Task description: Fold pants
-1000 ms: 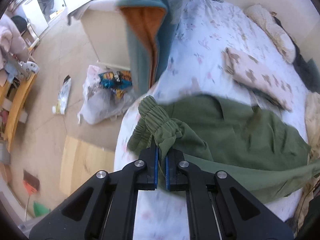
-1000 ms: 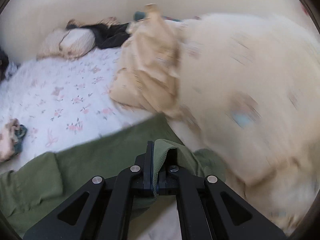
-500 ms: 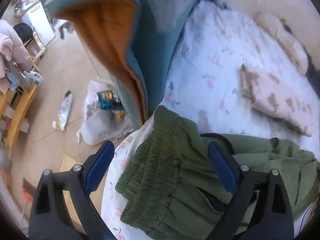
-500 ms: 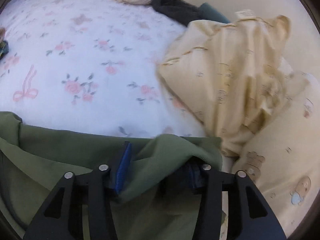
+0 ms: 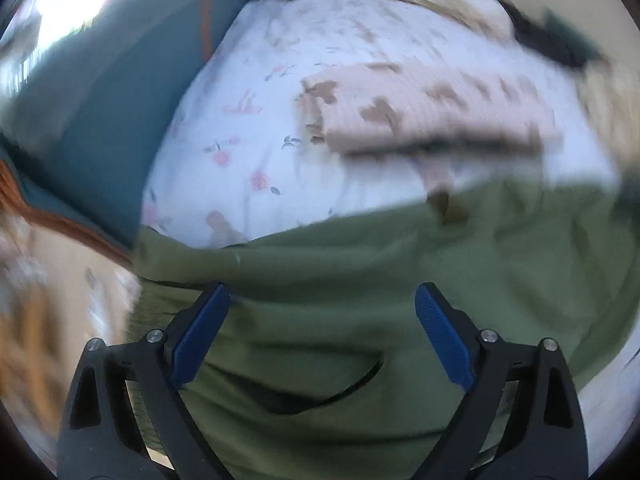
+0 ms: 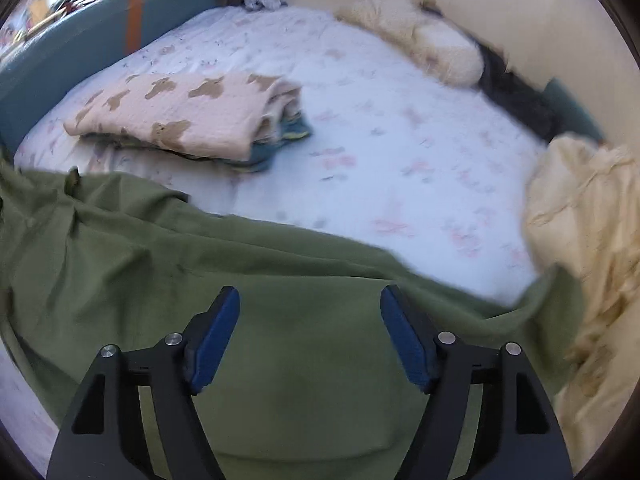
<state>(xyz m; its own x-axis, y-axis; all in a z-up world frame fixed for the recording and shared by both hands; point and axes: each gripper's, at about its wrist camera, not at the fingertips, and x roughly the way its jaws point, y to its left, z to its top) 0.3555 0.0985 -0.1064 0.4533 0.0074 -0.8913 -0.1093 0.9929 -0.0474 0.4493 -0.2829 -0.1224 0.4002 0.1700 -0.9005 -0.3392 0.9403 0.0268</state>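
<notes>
Green pants (image 6: 280,308) spread flat on bed (image 6: 400,152).

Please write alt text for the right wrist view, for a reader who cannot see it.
The open right gripper hangs over green pants spread on a floral bed. Behind lie a folded stack and a cream blanket at right.

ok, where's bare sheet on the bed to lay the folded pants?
Biggest free patch: floral sheet between the folded bear-print stack, the cream fluffy pillow, the yellow blanket and the green pants. A narrower strip runs between the stack and the teal bed edge. The near side is crowded: the pants cover it, under both open tools.
</notes>
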